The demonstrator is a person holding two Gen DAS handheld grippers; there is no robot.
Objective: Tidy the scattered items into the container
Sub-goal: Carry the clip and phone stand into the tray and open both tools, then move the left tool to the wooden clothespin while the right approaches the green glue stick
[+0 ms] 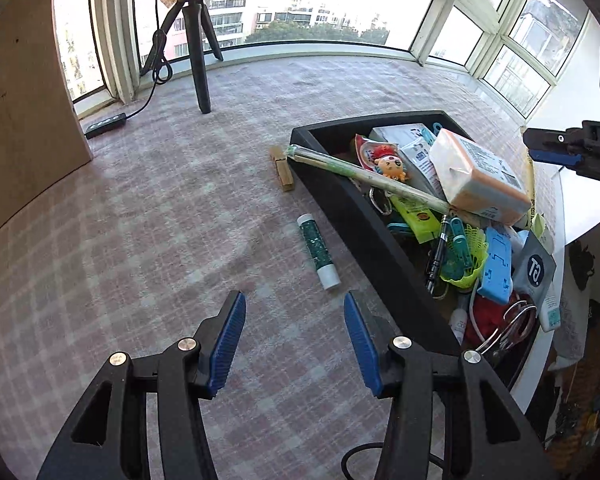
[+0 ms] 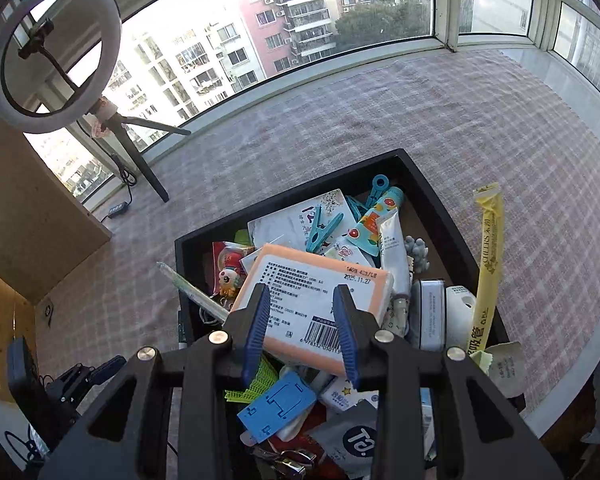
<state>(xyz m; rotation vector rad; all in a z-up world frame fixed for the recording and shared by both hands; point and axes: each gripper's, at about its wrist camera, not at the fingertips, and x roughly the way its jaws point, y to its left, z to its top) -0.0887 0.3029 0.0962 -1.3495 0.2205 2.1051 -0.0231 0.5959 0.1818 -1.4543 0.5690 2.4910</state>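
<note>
The box (image 1: 356,216) at right of frame is heaped; the tissue pack (image 2: 312,304) on top could slide out. The left hand-held gripper (image 1: 294,344) is spread and empty; its right finger may catch the rim while reaching the glue stick (image 1: 318,252) mid-frame on the surface (image 1: 140,220). The right hand-held gripper (image 2: 302,336) hangs spread over the pack.

The counter (image 1: 140,240) is covered by a woven plaid cloth, matt and slightly wrinkled. The container (image 1: 364,220) is seen as matt black, smooth-walled. The tissue pack (image 2: 312,312) is wrapped in glossy plastic film with a printed paper-like label. The clothespin (image 1: 283,168) is of bare wood. The glue stick (image 1: 318,251) is of smooth plastic. Each tool, left tool (image 1: 294,344) and right tool (image 2: 302,332), is formed of matt black plastic with ribbed blue pads (image 1: 228,344) and shiny metal rivets (image 1: 402,342).
</note>
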